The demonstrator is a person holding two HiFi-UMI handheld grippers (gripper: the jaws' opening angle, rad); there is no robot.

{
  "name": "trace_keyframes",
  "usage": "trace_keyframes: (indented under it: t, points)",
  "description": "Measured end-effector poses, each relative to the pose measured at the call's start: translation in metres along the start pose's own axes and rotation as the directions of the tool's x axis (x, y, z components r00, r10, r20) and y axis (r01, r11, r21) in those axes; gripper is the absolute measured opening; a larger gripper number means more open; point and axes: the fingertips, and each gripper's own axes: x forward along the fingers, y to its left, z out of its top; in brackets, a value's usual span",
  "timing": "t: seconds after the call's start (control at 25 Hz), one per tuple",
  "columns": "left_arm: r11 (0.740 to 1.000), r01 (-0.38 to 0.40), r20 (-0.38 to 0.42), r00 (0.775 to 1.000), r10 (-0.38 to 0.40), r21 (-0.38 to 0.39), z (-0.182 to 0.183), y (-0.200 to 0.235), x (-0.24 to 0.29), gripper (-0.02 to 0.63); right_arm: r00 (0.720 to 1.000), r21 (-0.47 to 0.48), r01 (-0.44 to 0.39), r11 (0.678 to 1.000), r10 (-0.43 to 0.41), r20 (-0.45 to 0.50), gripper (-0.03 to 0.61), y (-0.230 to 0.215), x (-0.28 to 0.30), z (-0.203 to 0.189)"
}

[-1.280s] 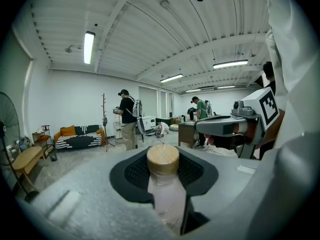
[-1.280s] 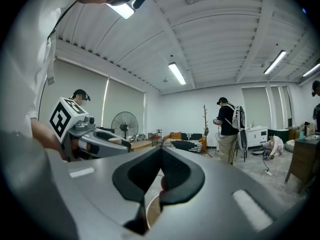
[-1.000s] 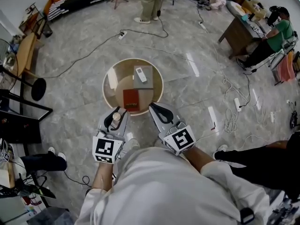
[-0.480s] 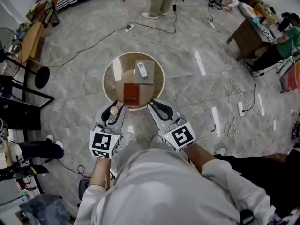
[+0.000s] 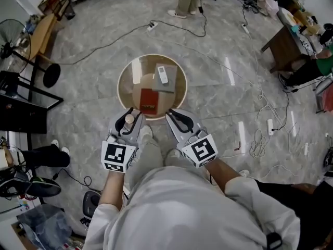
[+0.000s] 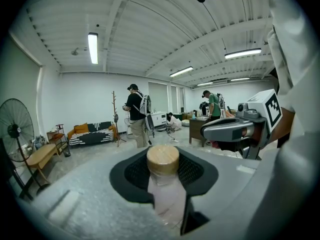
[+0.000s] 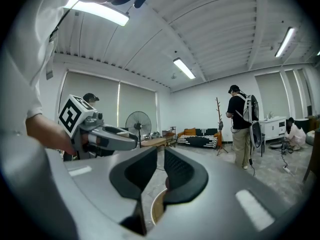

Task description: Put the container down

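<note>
A small clear container [image 5: 129, 120] with a round wooden lid sits upright between the jaws of my left gripper [image 5: 130, 121], which is shut on it. In the left gripper view the container [image 6: 166, 184] fills the gap of the left gripper [image 6: 164, 176], lid on top. My right gripper [image 5: 175, 119] hangs beside it, jaws together, nothing in them; its own view shows the right gripper [image 7: 159, 171] the same way. Both hover at the near edge of a round glass-topped table [image 5: 126, 87].
On the table lie a red book [image 5: 148, 100] and a grey pad [image 5: 167, 84] with a white remote [image 5: 163, 74]. Cables [image 5: 257, 139] trail over the marble floor. A fan base [image 5: 51, 74] stands left, a wooden desk [image 5: 283, 48] right, and a person [image 5: 186, 1] far off.
The head view has shifted, so the table sits slightly higher and further right in the picture. Both grippers keep their pose, and the container stays in the left one.
</note>
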Motion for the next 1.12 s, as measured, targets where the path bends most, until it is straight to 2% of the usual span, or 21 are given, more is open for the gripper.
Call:
trace_keyframes:
  t: [0.24, 0.44, 0.68, 0.92, 1.12]
  points:
    - [1.000, 0.013, -0.030, 0.999, -0.012, 0.015, -0.015, 0.025, 0.026, 0.118, 1.000, -0.011, 0.018, 1.000, -0.018, -0.018, 0.044, -0.020, 0.025, -0.005]
    - [1.000, 0.027, -0.003, 1.000, -0.027, 0.013, -0.020, 0.058, 0.056, 0.118, 0.998, -0.011, 0.046, 0.999, -0.047, -0.050, 0.044, -0.040, 0.054, -0.010]
    - [0.997, 0.068, -0.011, 0.998, -0.068, 0.036, -0.039, 0.102, 0.099, 0.117, 0.994, 0.005, 0.076, 0.997, -0.075, -0.073, 0.044, -0.067, 0.106, -0.015]
    - [0.993, 0.115, 0.003, 0.993, -0.115, 0.038, -0.078, 0.143, 0.145, 0.117, 0.990, 0.004, 0.099, 0.995, -0.098, -0.106, 0.046, -0.093, 0.165, -0.039]
    - [0.994, 0.107, 0.017, 0.994, -0.108, 0.036, -0.127, 0.166, 0.177, 0.117, 0.989, 0.001, 0.098, 0.995, -0.097, -0.109, 0.046, -0.103, 0.207, -0.078]
